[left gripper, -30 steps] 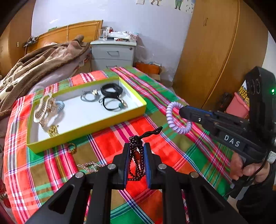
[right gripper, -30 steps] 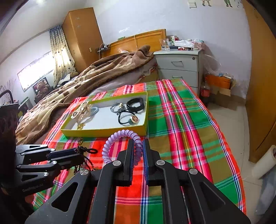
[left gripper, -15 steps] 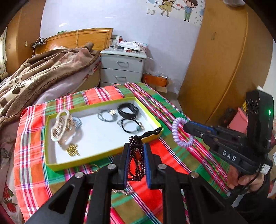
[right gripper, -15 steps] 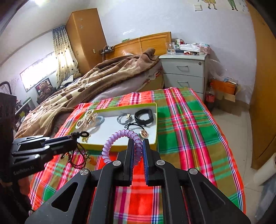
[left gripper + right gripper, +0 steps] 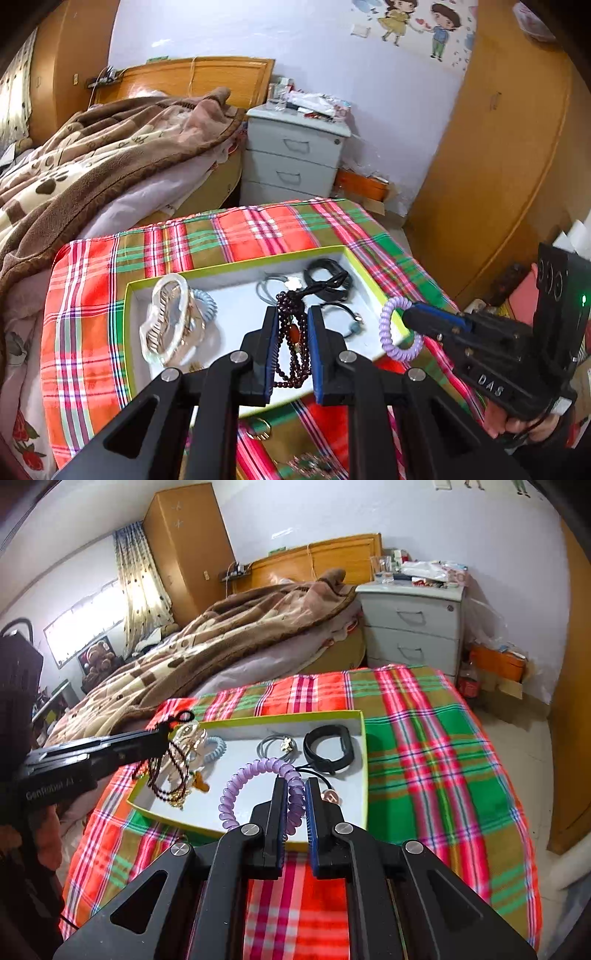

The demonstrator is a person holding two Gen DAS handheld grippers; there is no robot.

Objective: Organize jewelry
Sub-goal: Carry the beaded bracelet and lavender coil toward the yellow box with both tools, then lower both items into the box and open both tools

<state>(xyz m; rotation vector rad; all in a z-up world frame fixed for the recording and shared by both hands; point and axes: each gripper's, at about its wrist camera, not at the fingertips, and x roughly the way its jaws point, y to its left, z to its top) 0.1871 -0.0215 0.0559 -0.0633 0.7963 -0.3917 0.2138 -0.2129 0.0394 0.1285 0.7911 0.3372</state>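
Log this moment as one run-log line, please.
left gripper: jaws shut on dark bead bracelet | right gripper: jaws shut on purple coil hair tie | both above yellow-rimmed tray | stage: carrying, unreleased

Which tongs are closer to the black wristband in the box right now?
Right. The right tongs hang just in front of the black wristband; the left tongs are across the box, over its far side.

Both handheld grippers are matte black frames with silver round screws and blue-edged finger pads (image 5: 272, 347), the right gripper (image 5: 406, 315) at the frame's right lettered "DAS" under a green light, the left gripper (image 5: 166, 734) lettered "GenRobot AI".
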